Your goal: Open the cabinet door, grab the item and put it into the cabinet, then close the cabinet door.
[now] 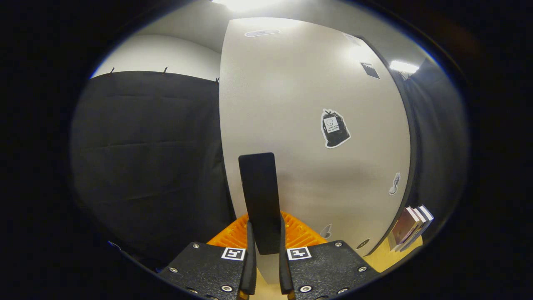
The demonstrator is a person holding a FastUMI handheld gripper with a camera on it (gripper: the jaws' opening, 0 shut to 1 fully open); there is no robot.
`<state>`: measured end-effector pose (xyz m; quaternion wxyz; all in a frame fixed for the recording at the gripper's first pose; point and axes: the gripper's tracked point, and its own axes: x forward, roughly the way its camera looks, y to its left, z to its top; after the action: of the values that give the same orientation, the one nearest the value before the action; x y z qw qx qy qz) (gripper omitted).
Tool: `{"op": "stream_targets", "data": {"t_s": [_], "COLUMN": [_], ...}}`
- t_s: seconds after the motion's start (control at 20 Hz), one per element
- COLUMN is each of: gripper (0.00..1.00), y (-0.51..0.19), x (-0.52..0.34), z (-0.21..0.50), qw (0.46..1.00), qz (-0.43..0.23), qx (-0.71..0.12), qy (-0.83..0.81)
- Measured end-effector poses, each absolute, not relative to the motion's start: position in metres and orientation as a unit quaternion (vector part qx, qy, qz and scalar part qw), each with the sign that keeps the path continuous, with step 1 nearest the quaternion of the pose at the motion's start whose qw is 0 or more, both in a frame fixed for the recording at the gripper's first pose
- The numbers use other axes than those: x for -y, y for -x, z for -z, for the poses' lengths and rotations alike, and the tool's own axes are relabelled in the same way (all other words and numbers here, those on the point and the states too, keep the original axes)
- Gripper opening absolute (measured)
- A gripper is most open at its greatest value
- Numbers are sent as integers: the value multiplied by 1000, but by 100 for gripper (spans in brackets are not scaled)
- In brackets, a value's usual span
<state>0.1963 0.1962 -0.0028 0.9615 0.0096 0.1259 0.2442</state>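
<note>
While the gripper [265, 266] sits low in the gripper view, its two fingers [251, 266] are clamped from either side on a flat black handle [260, 200], which stands upright between them and rises ahead against the white cabinet door [300, 125]. Both fingers press on the handle's lower end. Door face is pale and smooth, with a sticker of a black bag [334, 128] on it and a few smaller stickers [394, 184] nearer its right edge. Just behind the handle's base, an orange ribbed item [302, 233] shows low down, partly hidden by the fingers; cannot tell what it is exactly. Right of the door's edge, a small stack of books [410, 227] sits on a yellowish wooden counter [385, 258]. Left of the door hangs black cloth [145, 166], with a white wall [166, 54] above it.
</note>
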Motion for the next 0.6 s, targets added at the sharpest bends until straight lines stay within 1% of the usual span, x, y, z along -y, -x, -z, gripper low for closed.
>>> {"op": "stream_targets", "data": {"t_s": [0.3, 0.6], "gripper": [22, 22], "y": [-178, -171], "x": [-174, -150], "z": [-3, -8], "qw": [963, 974], "qz": [-235, -199], "qx": [-130, -109], "qy": [-6, -15]}}
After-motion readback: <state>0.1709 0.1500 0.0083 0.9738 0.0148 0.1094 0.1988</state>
